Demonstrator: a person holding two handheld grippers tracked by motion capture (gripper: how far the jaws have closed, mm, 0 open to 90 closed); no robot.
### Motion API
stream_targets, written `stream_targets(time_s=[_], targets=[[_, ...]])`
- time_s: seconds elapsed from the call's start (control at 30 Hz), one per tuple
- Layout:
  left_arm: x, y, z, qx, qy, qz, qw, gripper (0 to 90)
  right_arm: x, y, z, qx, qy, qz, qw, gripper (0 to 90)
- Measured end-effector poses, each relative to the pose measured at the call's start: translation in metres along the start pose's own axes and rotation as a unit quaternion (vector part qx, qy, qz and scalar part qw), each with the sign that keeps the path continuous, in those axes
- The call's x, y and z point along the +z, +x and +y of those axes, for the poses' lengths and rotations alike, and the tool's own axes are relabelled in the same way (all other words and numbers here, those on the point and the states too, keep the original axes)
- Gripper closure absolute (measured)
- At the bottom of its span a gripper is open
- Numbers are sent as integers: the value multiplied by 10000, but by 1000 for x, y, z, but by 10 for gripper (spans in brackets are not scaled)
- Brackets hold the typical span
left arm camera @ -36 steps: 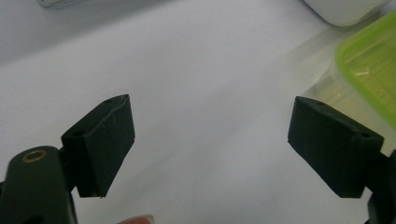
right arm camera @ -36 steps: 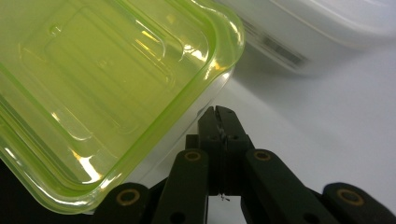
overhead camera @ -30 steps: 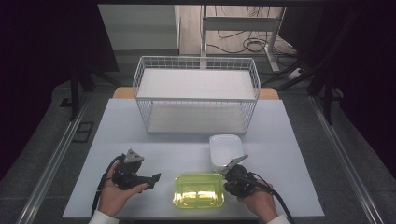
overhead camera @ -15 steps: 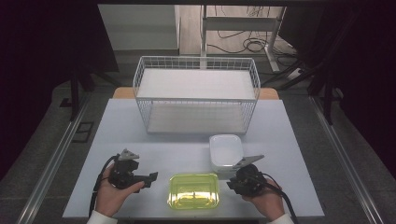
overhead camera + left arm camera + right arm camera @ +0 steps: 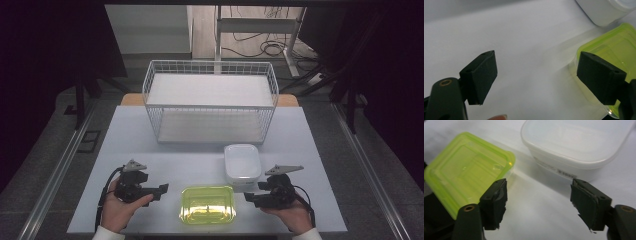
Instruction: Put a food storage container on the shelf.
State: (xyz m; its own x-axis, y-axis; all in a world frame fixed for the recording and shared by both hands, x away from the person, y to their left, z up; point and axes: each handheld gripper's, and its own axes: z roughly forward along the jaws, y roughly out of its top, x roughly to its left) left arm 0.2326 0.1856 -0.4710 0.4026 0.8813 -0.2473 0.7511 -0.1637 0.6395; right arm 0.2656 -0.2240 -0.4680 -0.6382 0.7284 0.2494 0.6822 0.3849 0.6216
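A translucent green lidded container (image 5: 207, 204) lies near the table's front edge, between my two grippers. A white lidded container (image 5: 242, 164) stands just behind it, to the right. My left gripper (image 5: 161, 190) is open, a short way left of the green container (image 5: 614, 52), with bare table between its pads (image 5: 481, 75). My right gripper (image 5: 248, 198) sits to the right of the green container (image 5: 466, 172) and in front of the white one (image 5: 576, 142). Its jaws have just been opening and stand wide with nothing between them.
A white wire basket (image 5: 210, 100) with a pale liner stands at the back middle of the light table (image 5: 320, 150). Cables trail from both grippers toward the front edge. Dark floor and rails flank the table.
My right gripper has drawn away to the right from the green container's right edge, and its jaws now stand apart. The green container has shifted slightly left. The left hand has stayed put.
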Motion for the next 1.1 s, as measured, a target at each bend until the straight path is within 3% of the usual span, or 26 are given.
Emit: stream_targets(time_s=[0.1, 0.13, 0.17, 0.2, 0.3, 0.4, 0.43, 0.47, 0.53, 0.57, 0.6, 0.63, 0.73, 0.77, 0.83, 0.87, 0.9, 0.93, 0.97, 1.0, 1.1], targets=[[0, 1, -2, -87, 32, -72, 9999, 156, -2, -3, -1, 163, -68, 278, 9995, 290], [1, 1, -3, -143, 57, -143, 9998, 156, -2, -3, -1, 163, -68, 278, 9995, 290], [1, 1, -5, -297, 72, -352, 9989, 167, -3, -4, -3, 237, -106, 385, 9989, 293], [1, 1, -5, -297, 72, -352, 9989, 167, -3, -4, -3, 237, -106, 385, 9989, 293], [1, 2, -8, -619, 21, -768, 9951, 186, -2, -4, -5, 458, -232, 614, 9968, 299], [3, 1, -16, -1011, 51, -1259, 9869, 225, 4, 0, -9, 721, -343, 952, 9923, 339], [3, 1, -16, -1011, 51, -1259, 9869, 242, 4, 0, -9, 721, -343, 952, 9923, 339], [6, 0, -22, -1251, 119, -1565, 9796, 258, 7, 2, -10, 868, -363, 1155, 9888, 364], [10, -1, -28, -1433, 210, -1822, 9725, 286, 11, 3, -11, 1068, -362, 1400, 9837, 379], [10, -1, -28, -1433, 210, -1822, 9725, 301, 11, 3, -11, 1068, -362, 1400, 9837, 379], [14, -2, -31, -1551, 251, -1942, 9683, 301, 13, 3, -12, 1158, -347, 1516, 9810, 386], [17, -3, -34, -1584, 340, -2013, 9660, 330, 20, 4, -15, 1306, -278, 1726, 9759, 413], [21, -3, -36, -1702, 342, -2186, 9603, 355, 24, 5, -16, 1455, -241, 1805, 9725, 458], [23, -2, -38, -1810, 332, -2280, 9561, 369, 25, 4, -17, 1502, -236, 1821, 9715, 477], [27, 2, -41, -2012, 342, -2438, 9481, 404, 27, 2, -19, 1679, -233, 1951, 9660, 516], [27, 2, -41, -2012, 342, -2438, 9481, 418, 27, 2, -19, 1679, -233, 1951, 9660, 516], [31, 5, -43, -2168, 345, -2578, 9409, 434, 29, -1, -22, 1777, -214, 2008, 9631, 546], [31, 5, -43, -2168, 345, -2578, 9409, 448, 29, -2, -23, 1817, -191, 2023, 9621, 559], [34, 7, -45, -2231, 363, -2649, 9374, 461, 30, -2, -23, 1844, -188, 2035, 9614, 570], [34, 7, -45, -2231, 363, -2649, 9374, 472, 30, -2, -23, 1844, -188, 2035, 9614, 570], [39, 8, -46, -2352, 375, -2768, 9309, 505, 33, -3, -24, 1913, -150, 2066, 9594, 596]])
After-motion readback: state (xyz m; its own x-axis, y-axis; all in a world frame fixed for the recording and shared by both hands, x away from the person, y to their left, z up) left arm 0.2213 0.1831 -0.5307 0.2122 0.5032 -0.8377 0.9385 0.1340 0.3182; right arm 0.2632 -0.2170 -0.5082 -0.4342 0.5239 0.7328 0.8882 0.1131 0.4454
